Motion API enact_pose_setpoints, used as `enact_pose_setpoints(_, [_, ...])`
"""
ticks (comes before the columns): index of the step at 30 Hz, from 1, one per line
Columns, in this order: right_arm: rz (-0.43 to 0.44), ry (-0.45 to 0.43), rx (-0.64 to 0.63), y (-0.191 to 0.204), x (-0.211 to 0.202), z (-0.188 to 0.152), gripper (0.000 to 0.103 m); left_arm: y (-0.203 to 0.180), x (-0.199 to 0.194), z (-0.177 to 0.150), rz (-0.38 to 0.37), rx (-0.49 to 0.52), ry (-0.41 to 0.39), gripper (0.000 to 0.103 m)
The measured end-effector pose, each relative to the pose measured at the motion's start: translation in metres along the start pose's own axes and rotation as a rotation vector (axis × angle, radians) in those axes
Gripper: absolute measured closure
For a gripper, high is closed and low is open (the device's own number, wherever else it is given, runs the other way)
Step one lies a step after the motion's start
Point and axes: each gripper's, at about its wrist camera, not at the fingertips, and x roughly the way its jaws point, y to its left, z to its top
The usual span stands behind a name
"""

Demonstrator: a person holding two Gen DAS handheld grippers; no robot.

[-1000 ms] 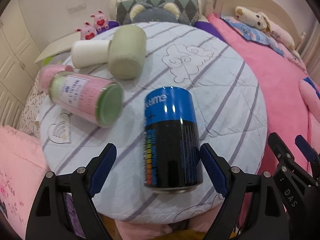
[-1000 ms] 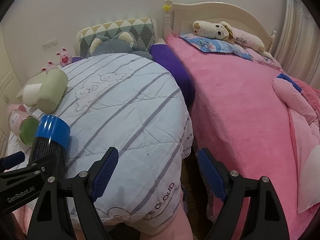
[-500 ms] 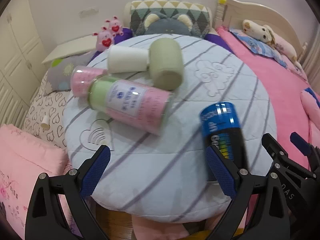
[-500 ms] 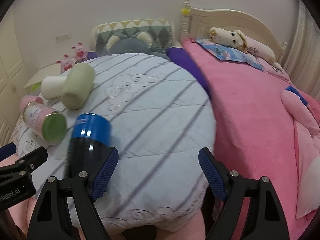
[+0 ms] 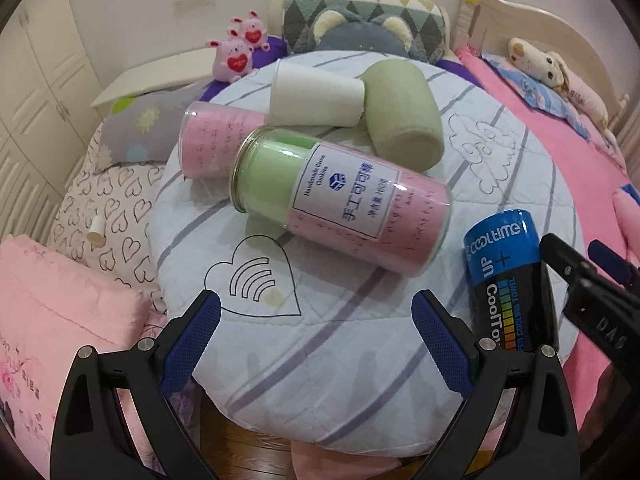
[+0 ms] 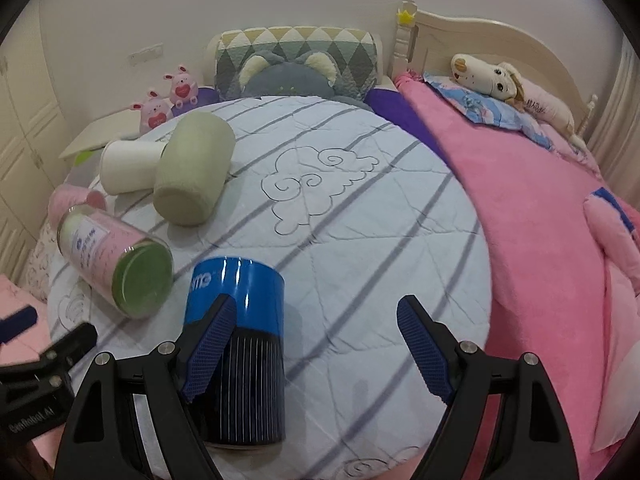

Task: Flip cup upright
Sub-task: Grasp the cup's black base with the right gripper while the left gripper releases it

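Note:
A blue and black cup (image 6: 236, 344) lies on its side on the round quilted cushion (image 6: 360, 240), near its front edge; it also shows in the left wrist view (image 5: 506, 284) at the right. My right gripper (image 6: 316, 344) is open, its left finger (image 6: 208, 344) in front of the cup. My left gripper (image 5: 316, 344) is open and empty over the cushion's front, left of the blue cup. A pink and green clear cup (image 5: 340, 196) lies on its side ahead of it.
A sage green cup (image 5: 404, 120), a white cup (image 5: 316, 96) and a pink cup (image 5: 216, 140) lie on their sides at the cushion's back left. A pink bed (image 6: 540, 220) is to the right. Pillows and plush toys (image 6: 168, 100) sit behind.
My left gripper has swung left, away from the blue cup, and now faces the pink and green cup. My right gripper has moved left, and the blue cup now sits by its left finger.

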Motion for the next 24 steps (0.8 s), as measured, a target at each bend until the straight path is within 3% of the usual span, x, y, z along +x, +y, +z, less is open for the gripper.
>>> enact_pose_setpoints(7, [0.125, 0.063, -0.001, 0.015, 0.011, 0.005, 0.019, 0.009, 0.011, 0.0, -0.018, -0.001, 0.027, 0.005])
enact_pose_setpoints(16, [0.169, 0.133, -0.066, 0.047, 0.032, 0.002, 0.019, 0.021, 0.022, -0.002, -0.012, -0.014, 0.056, 0.005])
enact_pose_setpoints(24, [0.21, 0.181, -0.068, 0.051, 0.047, -0.003, 0.019, 0.025, 0.035, -0.002, -0.008, -0.014, 0.089, 0.005])
